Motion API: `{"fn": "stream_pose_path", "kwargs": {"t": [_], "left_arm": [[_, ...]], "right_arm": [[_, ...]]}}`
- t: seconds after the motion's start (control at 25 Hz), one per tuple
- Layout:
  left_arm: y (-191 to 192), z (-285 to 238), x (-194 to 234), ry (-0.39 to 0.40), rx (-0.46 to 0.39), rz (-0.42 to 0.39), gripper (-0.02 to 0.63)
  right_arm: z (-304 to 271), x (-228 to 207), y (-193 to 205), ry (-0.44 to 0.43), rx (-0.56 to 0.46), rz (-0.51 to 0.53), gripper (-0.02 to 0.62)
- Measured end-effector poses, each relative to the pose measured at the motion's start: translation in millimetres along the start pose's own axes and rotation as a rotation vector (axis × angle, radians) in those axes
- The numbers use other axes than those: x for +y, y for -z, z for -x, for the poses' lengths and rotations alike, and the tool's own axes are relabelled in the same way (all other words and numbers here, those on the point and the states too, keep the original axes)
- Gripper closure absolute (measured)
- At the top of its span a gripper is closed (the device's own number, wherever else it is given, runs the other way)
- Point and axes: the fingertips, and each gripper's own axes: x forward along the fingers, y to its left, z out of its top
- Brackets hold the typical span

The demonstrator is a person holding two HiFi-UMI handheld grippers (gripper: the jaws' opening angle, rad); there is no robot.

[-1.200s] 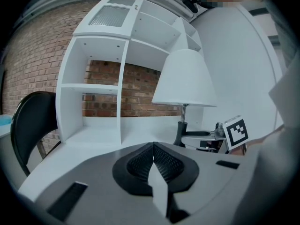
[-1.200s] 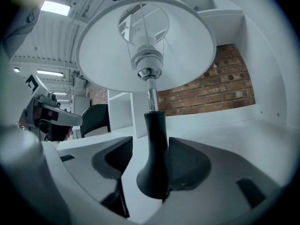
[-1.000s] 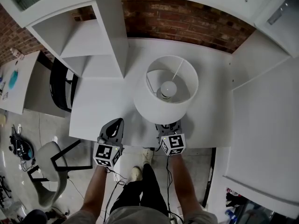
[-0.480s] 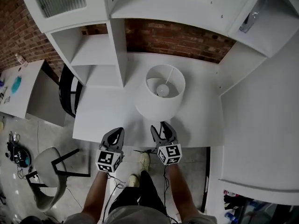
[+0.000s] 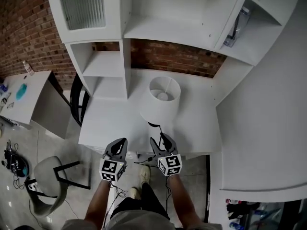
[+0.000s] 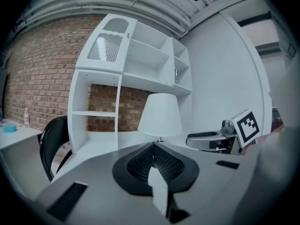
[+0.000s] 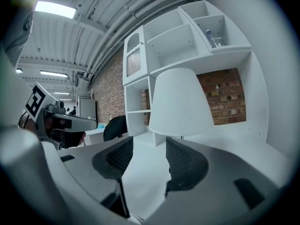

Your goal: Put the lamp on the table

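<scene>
Right gripper view: right claw (image 7: 146, 146) gapes empty; left claw (image 6: 153, 149) closed.

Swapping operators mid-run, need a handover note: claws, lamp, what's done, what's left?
Left claw: shut, empty, at the near edge of the table.
Right claw: open, nothing between the jaws, beside the left one.
Lamp: upright on the table, right of the shelf unit; neither claw touches it.
Done: the lamp is on the table.
Left: apparently nothing; the placement looks finished.
</scene>
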Motion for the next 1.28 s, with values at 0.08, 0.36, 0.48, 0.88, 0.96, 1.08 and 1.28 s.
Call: {"fn": "stream_pose_path", "kwargs": {"t": [0.08,0.36,0.48,0.88,0.96,1.08,1.28], "left_arm": [[-5.7,10.2,-3.0,-0.004,-0.004,0.001,0.601],[-27.8,42.0,-16.0,0.002,-0.052,-0.002,0.601],[-33.6,50.3,-24.5,0.007,-0.064,-0.004,0.601],[-58.5,56.6,-69.4,0.068,-0.088,-0.040,0.601],[-61.2,52.8,-79.4,0.074,-0.088,-0.046,0.601],[-64.9,44.1,-97.9,0.082,-0.086,-0.059,0.601],[-68.2,36.8,-127.4,0.066,-0.092,-0.029,0.601]], "right_arm": [[10.5,4.9,-10.0,0.005,-0.008,0.004,0.360],[53.9,15.7,-44.7,0.053,-0.040,0.042,0.410],[72.3,18.7,-53.1,0.076,-0.054,0.061,0.428],[118.8,12.6,-77.0,0.124,-0.078,0.085,0.477],[126.6,6.8,-80.5,0.123,-0.081,0.095,0.493],[139.9,-6.9,-83.6,0.125,-0.087,0.094,0.508],[161.7,-30.2,-82.0,0.109,-0.085,0.082,0.529]]}}
